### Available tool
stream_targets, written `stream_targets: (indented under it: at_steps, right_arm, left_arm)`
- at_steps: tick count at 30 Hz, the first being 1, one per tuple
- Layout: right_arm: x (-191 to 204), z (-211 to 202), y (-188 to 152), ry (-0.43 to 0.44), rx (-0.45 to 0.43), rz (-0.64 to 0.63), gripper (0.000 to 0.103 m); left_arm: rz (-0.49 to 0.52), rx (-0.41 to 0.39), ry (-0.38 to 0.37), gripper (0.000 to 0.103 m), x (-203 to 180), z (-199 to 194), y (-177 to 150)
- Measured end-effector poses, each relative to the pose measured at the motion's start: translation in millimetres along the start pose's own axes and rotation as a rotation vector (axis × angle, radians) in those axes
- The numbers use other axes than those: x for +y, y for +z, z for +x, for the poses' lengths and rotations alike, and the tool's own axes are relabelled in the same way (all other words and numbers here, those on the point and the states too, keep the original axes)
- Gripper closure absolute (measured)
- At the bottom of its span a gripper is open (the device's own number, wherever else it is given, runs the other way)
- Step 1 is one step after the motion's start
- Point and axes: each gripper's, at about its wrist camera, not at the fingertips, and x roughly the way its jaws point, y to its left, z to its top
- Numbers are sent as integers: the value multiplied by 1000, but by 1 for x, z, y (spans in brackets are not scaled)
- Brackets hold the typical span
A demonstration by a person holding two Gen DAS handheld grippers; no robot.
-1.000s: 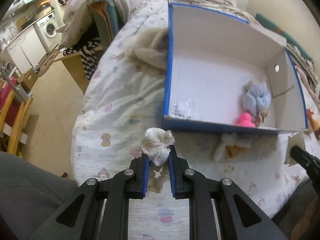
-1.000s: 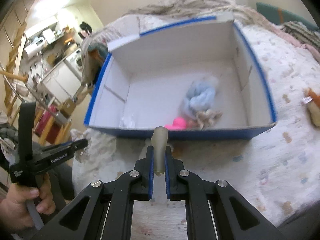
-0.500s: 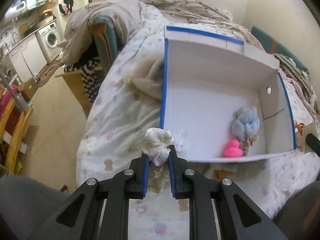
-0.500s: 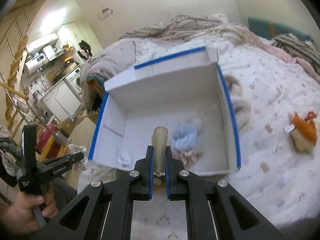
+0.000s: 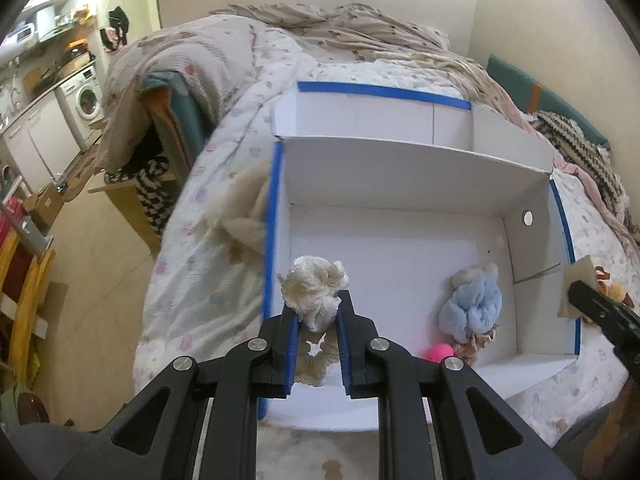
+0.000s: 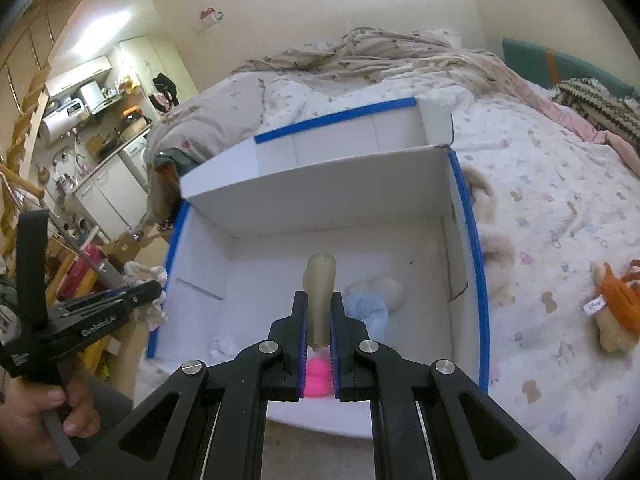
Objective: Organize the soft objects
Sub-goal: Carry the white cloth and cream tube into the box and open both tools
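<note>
Both tools hang over the box (image 5: 400, 168) on the bed (image 6: 560, 208): left tool (image 5: 318, 320) clamps a cream toy (image 5: 316, 290), right tool (image 6: 319, 320) a beige piece (image 6: 320, 296). Blue toy (image 5: 472, 304) and pink toy (image 6: 318, 378) already lie inside; an orange plush (image 6: 616, 312) waits at right.

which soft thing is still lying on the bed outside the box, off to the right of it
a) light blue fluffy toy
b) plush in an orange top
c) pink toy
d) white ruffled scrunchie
b: the plush in an orange top lies on the bedspread right of the box; the blue and pink toys are inside it, and the scrunchie is held in the left tongs.
</note>
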Motion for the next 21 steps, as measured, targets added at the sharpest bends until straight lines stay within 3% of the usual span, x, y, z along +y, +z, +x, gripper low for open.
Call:
stream_targets:
  at_steps: [9, 21]
  right_arm:
    - [-20, 30, -4, -21, -18, 8, 92]
    - [-17, 66, -21, -129, 126, -46, 92]
  left_arm:
    - [19, 51, 5, 88, -20, 44, 0]
    - [91, 79, 68, 87, -46, 89, -7]
